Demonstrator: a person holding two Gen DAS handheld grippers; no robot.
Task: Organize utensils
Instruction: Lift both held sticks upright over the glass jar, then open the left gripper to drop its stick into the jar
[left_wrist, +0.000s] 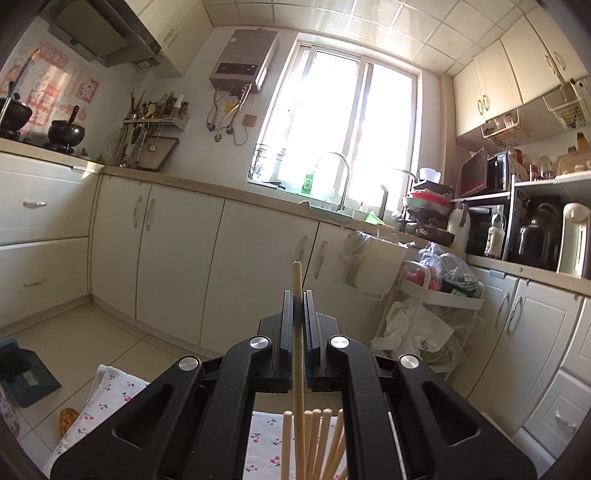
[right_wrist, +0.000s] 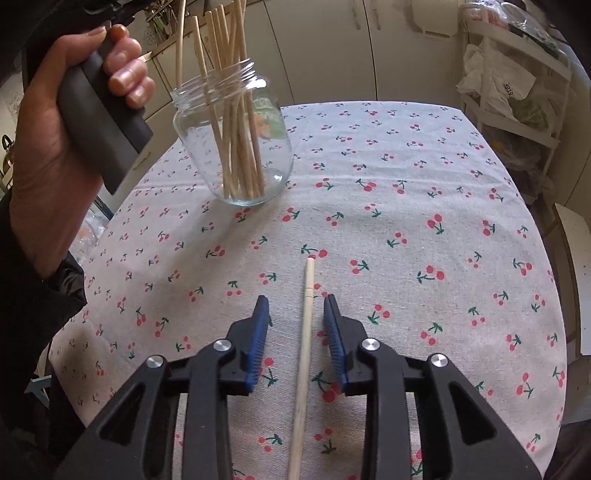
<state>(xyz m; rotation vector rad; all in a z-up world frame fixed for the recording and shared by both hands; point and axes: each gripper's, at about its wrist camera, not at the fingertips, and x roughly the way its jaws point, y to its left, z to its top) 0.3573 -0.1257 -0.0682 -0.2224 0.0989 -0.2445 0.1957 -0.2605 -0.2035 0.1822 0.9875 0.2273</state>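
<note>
A: Eyes on the glass jar (right_wrist: 236, 140), standing upright on the cherry-print tablecloth (right_wrist: 406, 206) with a bundle of wooden chopsticks (right_wrist: 236, 122) leaning inside it.

B: And the left gripper (left_wrist: 298, 295)?

A: Its jaws are pressed together on a single chopstick (left_wrist: 297, 350), which stands upright between the pads, its tip poking above the fingers. Below it, the tops of the jar's bundle (left_wrist: 317, 435) show, so it sits above the jar. From the right wrist view you can see the left hand (right_wrist: 55, 147) wrapped round the black handle, just left of the jar.

B: Right gripper (right_wrist: 293, 306)?

A: Jaws apart. A lone chopstick (right_wrist: 303, 362) lies flat on the cloth, well in front of the jar, running between the blue pads (right_wrist: 258, 343) with a gap on either side. Nothing is pinched there.
</note>
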